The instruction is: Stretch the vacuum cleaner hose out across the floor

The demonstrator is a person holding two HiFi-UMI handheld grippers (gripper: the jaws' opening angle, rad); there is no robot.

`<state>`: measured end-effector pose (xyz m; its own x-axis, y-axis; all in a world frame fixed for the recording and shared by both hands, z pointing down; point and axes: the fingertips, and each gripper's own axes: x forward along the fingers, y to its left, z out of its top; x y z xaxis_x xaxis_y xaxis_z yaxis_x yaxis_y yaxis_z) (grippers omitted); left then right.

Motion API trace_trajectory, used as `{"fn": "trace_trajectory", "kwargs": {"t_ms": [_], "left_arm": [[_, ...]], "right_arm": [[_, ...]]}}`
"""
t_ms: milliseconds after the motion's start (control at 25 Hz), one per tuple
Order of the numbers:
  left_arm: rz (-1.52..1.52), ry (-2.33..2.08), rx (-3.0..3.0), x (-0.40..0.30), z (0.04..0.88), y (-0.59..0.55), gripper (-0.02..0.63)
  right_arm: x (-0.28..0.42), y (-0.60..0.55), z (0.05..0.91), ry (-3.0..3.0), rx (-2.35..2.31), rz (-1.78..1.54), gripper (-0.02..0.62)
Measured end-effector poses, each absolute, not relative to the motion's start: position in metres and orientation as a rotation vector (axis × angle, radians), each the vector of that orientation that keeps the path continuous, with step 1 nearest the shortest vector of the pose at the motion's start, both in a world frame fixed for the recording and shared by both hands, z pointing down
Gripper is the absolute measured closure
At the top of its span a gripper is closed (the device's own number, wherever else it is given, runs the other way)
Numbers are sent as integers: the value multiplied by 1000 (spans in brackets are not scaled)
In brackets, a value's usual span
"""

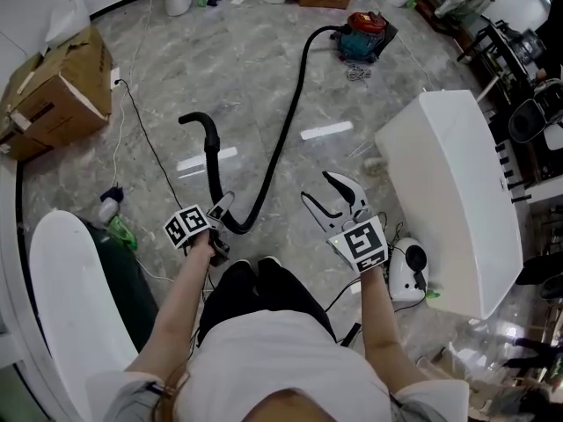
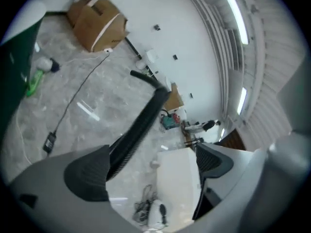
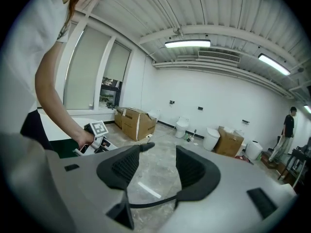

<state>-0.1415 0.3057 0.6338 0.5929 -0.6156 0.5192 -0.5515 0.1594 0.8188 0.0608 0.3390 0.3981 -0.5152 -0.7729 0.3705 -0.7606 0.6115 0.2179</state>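
A red and teal vacuum cleaner (image 1: pixel 362 32) stands at the far end of the floor. Its black hose (image 1: pixel 281 139) snakes toward me in a curve and bends up into a rigid wand with a hooked handle (image 1: pixel 201 126). My left gripper (image 1: pixel 224 218) is at the hose's bend near my knees. In the left gripper view the wand (image 2: pixel 141 125) leans against the left pad (image 2: pixel 87 176), the other pad stands far off, so the left gripper (image 2: pixel 150 171) is open. My right gripper (image 1: pixel 318 187) hovers to the right of the hose, open and empty (image 3: pixel 158 166).
A cardboard box (image 1: pixel 57 95) sits at the left wall, with a thin cable (image 1: pixel 145 139) trailing over the floor. A large white panel (image 1: pixel 457 192) lies to the right, a small white device (image 1: pixel 406 266) beside it. A white oval piece (image 1: pixel 66 297) is at my left.
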Motion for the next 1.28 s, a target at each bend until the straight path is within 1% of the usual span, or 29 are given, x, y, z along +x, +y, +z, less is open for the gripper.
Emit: {"fn": "trace_trajectory", "kwargs": {"t_ms": [120,480,640,960,1040,1160,1200,1280], "left_arm": [[105,-1106,1598,-151,640,314,69],[56,-1066,1697,-147,612,290,69],[107,-983,1854,-124,589,288,71],[361,-789,2364,-61,537,296,79],[377,-764,2442,-49,523,298,102],[381,-746,2542,-36,504,305,174],[375,-748,2571,-32,497,306,212],[358,-762,2623,-27,484,309,310]], "right_arm": [[63,336,402,-2400,1223,-26,360],[62,332,409,-2387,1221,-8,360],[68,332,412,-2380,1242,34,360],[64,330,422,-2365,1233,89,360],[63,331,423,-2364,1225,93,360],[61,335,430,-2366,1217,111,360],[61,336,432,-2367,1213,118,360],[60,340,435,-2367,1206,129,360]]}}
